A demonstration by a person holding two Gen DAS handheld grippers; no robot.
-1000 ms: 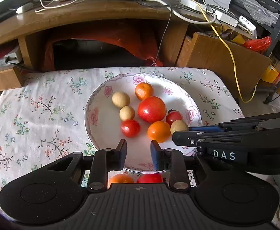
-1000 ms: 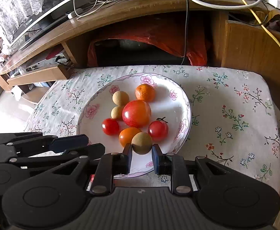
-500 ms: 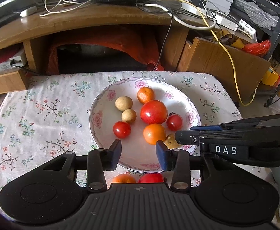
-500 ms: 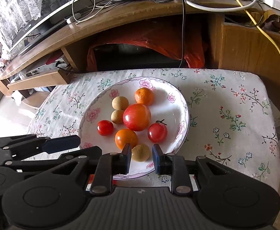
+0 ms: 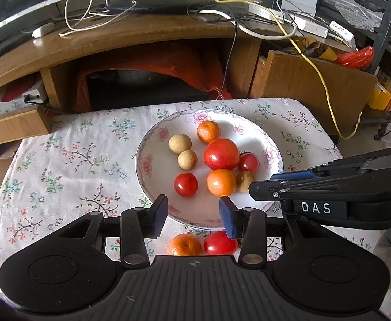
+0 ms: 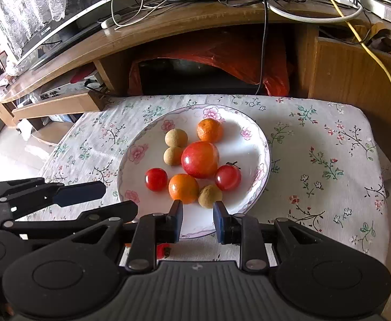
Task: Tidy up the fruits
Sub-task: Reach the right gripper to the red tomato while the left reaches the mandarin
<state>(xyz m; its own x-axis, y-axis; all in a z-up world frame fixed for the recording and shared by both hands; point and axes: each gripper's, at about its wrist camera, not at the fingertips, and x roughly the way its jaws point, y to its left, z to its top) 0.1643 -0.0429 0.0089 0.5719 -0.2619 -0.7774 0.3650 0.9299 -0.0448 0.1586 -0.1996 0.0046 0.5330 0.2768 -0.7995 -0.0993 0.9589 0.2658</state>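
Bright daylight, sharp focus, edges bowed (fisheye)

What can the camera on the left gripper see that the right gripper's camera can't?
Only the left view shows a mandarin and a red tomato lying on the floral cloth in front of the plate. Only the right view shows the television and lace curtain clearly. Both show the plate holding eight fruits, and both grippers open.

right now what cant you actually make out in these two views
- Orange fruit and red fruit on the cloth, left wrist view: lower halves hidden by the gripper body.
- Same spot, right wrist view: only a red sliver shows.
- Plate, near rim: covered by gripper fingers in both views.
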